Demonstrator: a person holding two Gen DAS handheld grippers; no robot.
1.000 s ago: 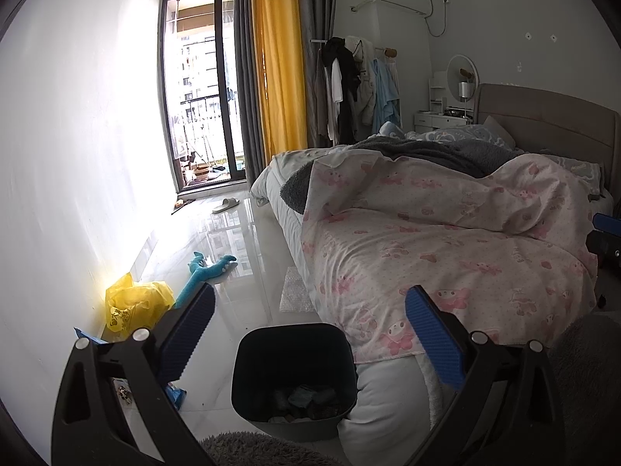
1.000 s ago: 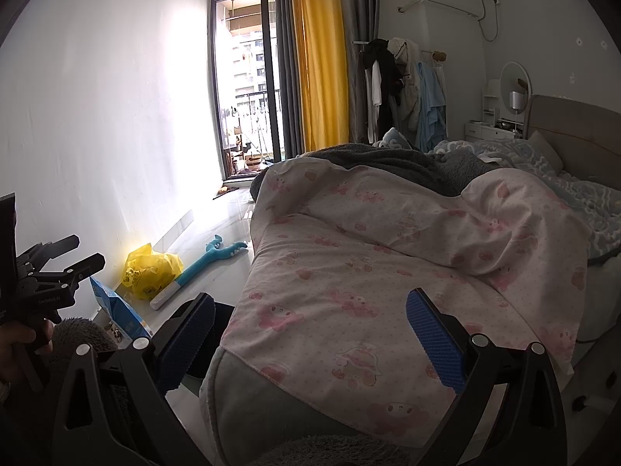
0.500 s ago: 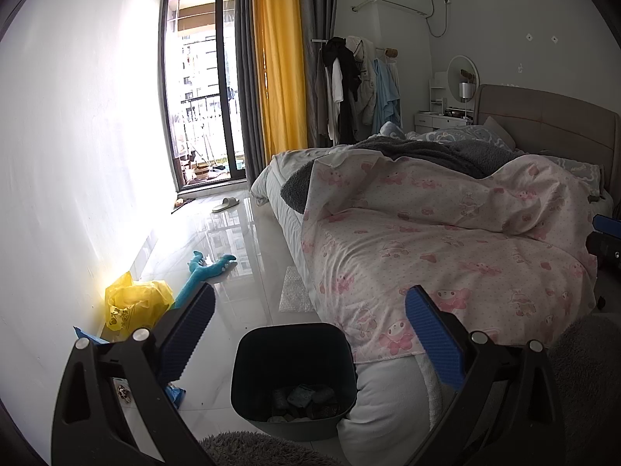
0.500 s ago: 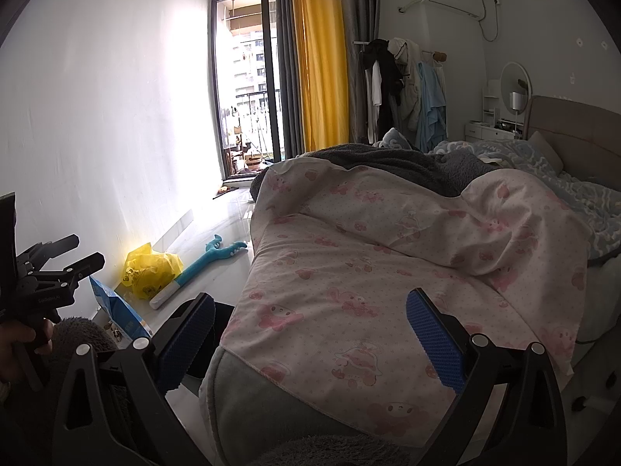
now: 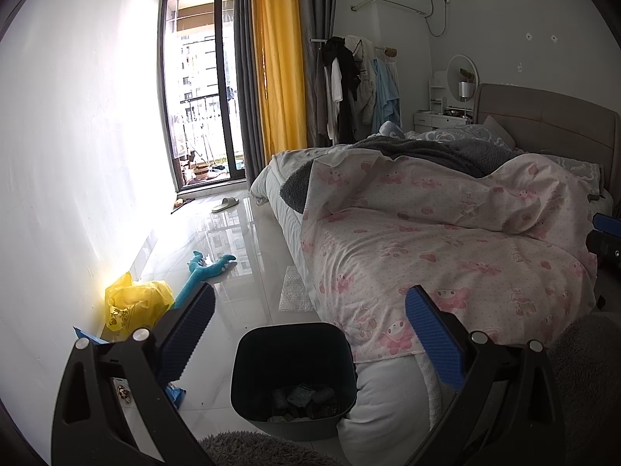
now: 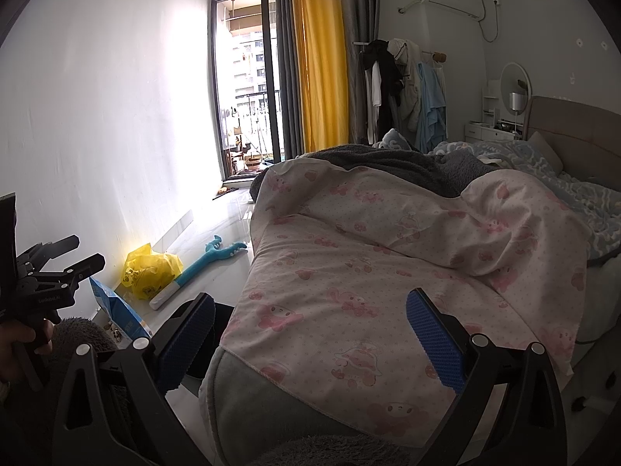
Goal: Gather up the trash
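Black trash bin (image 5: pixel 292 372), one, on floor against foot of bed (image 5: pixel 446 240), several dark crumpled scraps at bottom. Left tool (image 5: pixel 309 339) spread wide above bin, nothing between pads. Right tool (image 6: pixel 310 339) likewise wide, empty, over pink duvet (image 6: pixel 388 272). One yellow bag (image 5: pixel 134 305), one blue toy (image 5: pixel 205 270), one blue packet (image 6: pixel 116 314) on floor by wall.
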